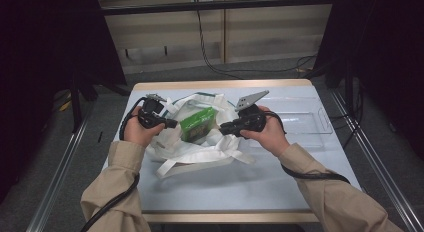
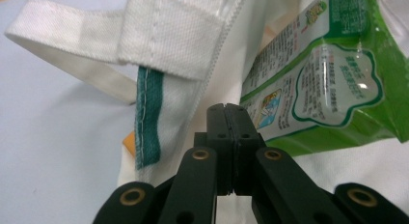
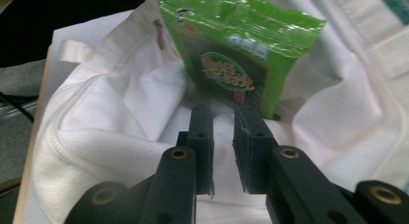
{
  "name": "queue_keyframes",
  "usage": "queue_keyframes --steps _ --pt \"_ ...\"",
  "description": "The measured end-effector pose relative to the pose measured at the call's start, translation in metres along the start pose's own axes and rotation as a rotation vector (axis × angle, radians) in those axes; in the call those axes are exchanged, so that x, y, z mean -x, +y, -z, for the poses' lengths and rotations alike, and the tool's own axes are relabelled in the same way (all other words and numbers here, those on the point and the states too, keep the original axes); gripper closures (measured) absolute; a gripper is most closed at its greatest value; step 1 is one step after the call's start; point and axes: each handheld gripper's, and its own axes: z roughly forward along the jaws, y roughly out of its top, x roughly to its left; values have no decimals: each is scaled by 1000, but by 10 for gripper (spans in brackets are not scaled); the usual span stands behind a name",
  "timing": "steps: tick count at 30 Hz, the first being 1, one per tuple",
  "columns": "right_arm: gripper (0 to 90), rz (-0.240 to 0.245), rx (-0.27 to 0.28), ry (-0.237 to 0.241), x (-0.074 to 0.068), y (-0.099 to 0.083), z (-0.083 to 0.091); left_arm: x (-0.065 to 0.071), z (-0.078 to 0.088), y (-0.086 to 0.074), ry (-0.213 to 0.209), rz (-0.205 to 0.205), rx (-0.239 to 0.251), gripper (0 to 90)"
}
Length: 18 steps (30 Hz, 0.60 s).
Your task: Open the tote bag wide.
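A white cloth bag [image 1: 200, 154] with a green-striped strap [image 2: 147, 118] lies open on the table. A green snack packet [image 1: 197, 123] stands tilted inside it. My left gripper [image 1: 174, 124] reaches in from the bag's left side. Its jaws [image 2: 230, 108] are pressed together right at the bag's zipped rim [image 2: 212, 84], with the packet [image 2: 328, 79] just to their right. My right gripper [image 1: 223, 127] comes in from the bag's right side. It [image 3: 223, 113] has a narrow gap between its pads, white bag fabric [image 3: 120, 103] shows through it, and the packet [image 3: 241, 55] sits just beyond.
A clear plastic tray [image 1: 305, 122] lies on the table to the right of the bag. The pale blue table top [image 1: 225, 187] stretches toward me in front of the bag. Black cables trail from both grippers along my sleeves.
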Motion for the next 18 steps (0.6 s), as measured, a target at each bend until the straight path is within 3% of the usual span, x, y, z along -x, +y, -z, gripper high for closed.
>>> queue_keyframes --steps 1,2,5,8,13,17,18 --pt "789 14 -10 6 -1 -1 -2 -1 -1 1 13 -4 -3 898" --pt "792 18 -14 2 -2 -1 -3 -1 -2 1 15 20 15 900" --pt "807 22 -17 10 -2 -4 -5 -4 -2 1 20 16 7 900" --pt "808 20 -16 14 -3 -7 -7 -8 -5 0 18 45 22 900" --pt "807 14 -11 17 -3 -12 -8 -14 -8 -2 18 47 12 900" --pt "804 18 -11 17 -5 -14 -10 -16 -11 -3 23 74 28 900" --pt "804 21 -7 14 -5 -15 -10 -17 -10 -3 34 58 11 900"
